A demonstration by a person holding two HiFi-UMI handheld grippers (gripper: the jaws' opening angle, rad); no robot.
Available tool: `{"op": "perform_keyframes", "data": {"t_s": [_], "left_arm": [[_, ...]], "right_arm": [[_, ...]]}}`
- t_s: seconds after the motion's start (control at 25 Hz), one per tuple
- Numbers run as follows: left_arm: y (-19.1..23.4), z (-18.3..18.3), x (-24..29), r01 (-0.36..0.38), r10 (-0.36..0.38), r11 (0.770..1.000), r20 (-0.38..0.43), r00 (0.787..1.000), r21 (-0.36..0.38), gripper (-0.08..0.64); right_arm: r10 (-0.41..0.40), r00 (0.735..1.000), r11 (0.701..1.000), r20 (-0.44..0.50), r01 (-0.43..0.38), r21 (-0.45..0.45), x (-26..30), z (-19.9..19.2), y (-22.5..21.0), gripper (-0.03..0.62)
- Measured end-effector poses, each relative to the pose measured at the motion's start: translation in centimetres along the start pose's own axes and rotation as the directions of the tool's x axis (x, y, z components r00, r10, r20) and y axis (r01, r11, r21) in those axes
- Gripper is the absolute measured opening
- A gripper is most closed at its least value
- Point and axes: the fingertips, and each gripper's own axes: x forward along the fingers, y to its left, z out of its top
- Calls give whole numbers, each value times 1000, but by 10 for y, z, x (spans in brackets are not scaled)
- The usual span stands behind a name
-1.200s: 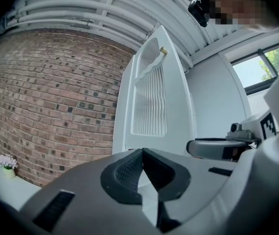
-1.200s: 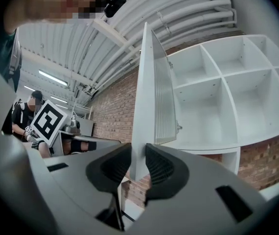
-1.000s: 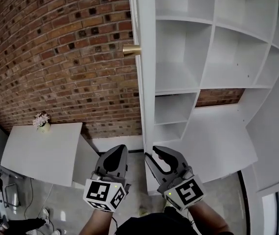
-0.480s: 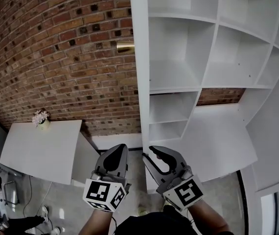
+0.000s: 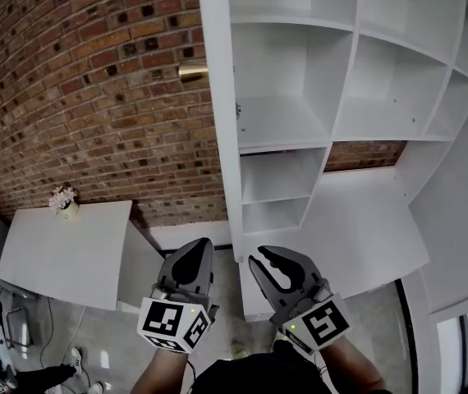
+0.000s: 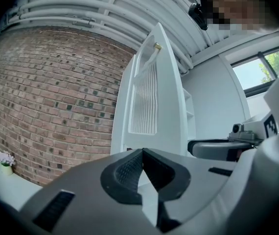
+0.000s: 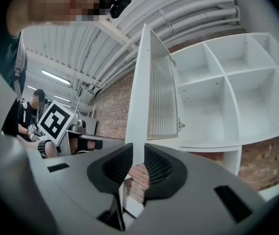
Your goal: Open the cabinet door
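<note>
The white cabinet door [image 5: 214,97] stands swung out, edge-on to me in the head view, with its brass knob [image 5: 190,72] on the brick-wall side. Behind it the open shelf compartments [image 5: 291,80] show. The slatted door panel [image 6: 144,99] and the knob [image 6: 156,46] appear in the left gripper view, and the door [image 7: 155,94] also in the right gripper view. Both grippers hang low, well short of the door. My left gripper [image 5: 200,247] [image 6: 142,153] is shut and empty. My right gripper [image 5: 268,263] [image 7: 138,152] has just been closing; a narrow gap remains, with nothing between the jaws.
A brick wall [image 5: 86,97] runs along the left. Below it stands a white table [image 5: 61,253] with a small flower vase [image 5: 63,200]. A white lower counter [image 5: 365,236] juts out under the shelves. A person sits at a desk [image 7: 32,124] in the right gripper view.
In the head view the door edge and knob have shifted left, and more of the shelf interior shows. The right gripper has shifted slightly right and its jaws have narrowed.
</note>
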Motion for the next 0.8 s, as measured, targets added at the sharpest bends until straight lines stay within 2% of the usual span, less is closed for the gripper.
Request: {"op": "perform_keyframes", "data": {"t_s": [0.28,0.64,0.8], "left_arm": [[2,2,-3,-5,5,1000,6,1000,-3,6],[3,10,-3,-8,8,1000,23,1000,7,6],[8,16,1,-10,10,1000,28,1000,4,6]], "right_arm": [[-57,998,997,-26,58,44,-9,-3,-19,32],[-180,984,984,-20,180,14,-17,3,-65,17],[-211,977,977,-17,211,7,-16,7,-81,13]]}}
